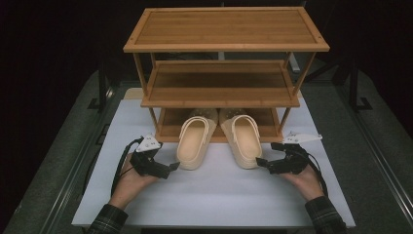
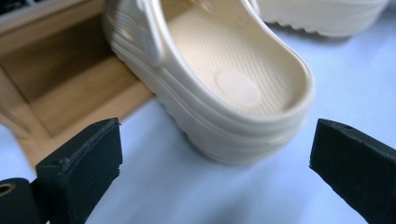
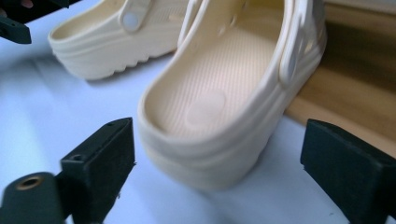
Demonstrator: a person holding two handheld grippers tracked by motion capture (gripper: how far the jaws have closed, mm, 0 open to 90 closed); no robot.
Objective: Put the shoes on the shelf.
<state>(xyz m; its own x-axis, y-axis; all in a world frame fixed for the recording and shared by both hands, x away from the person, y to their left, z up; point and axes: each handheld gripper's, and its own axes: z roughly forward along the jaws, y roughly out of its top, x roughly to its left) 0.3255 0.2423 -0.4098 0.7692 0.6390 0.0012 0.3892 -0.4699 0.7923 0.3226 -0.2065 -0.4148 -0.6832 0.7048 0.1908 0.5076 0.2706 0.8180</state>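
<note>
Spread wide, left claw (image 1: 171, 167) and right claw (image 1: 260, 164), each aimed at the heel just ahead, free of left clog (image 1: 195, 141) and right clog (image 1: 245, 140), toes tucked under rack (image 1: 168, 130), heels out for grabbing.

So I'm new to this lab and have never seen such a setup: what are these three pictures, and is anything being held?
There is no robot arm here: a person holds a hand tool with two black jaws in each hand. The high view looks down on the table: the left gripper and right gripper rest on a white mat before a wooden shoe rack. Two cream clogs, the left clog and right clog, lie with toes in the rack's bottom shelf and heels out. The other two pictures come from cameras riding on each gripper, looking along its jaws at a clog's heel. Both grippers are open and hold nothing.
</note>
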